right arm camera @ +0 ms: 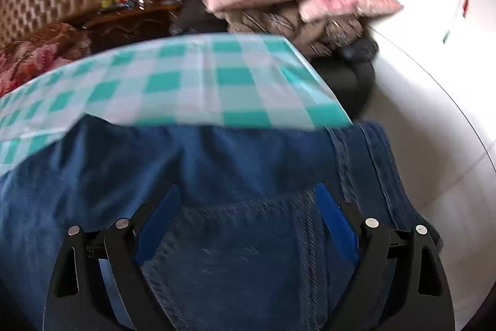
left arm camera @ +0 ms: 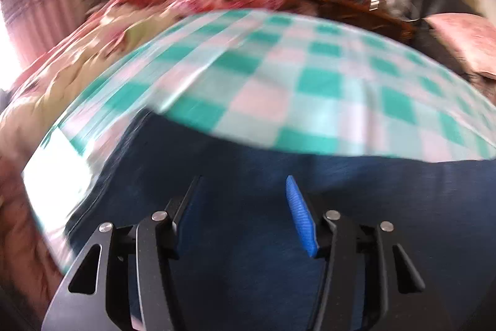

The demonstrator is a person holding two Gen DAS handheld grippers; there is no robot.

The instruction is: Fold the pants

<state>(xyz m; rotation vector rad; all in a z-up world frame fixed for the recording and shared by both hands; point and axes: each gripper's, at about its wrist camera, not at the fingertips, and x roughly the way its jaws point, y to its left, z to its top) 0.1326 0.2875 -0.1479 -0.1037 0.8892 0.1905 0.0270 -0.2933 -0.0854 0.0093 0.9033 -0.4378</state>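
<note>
Fingers (left arm camera: 299, 216) of the left gripper (left arm camera: 245, 200) are being held wide apart over the dark blue pants (left arm camera: 248, 238), with nothing clamped between them; whether the tips are pressing on the denim cannot be told, since this view is smeared by motion. The pants are being spread across the near part of the bench (left arm camera: 310, 67), which is covered by a green-and-white check cloth, and one stitched edge is hanging past the bench's right corner toward the white floor (right arm camera: 434, 114). Further right, the right gripper (right arm camera: 248, 200) is likewise being kept wide, its fingers (right arm camera: 334, 219) straddling a seamed fold of denim without being closed on it. A slide off the corner is being risked if the overhanging part is tugged. A single layer may be pinched instead of the full fold, so the fold would be dragged crooked.
</note>
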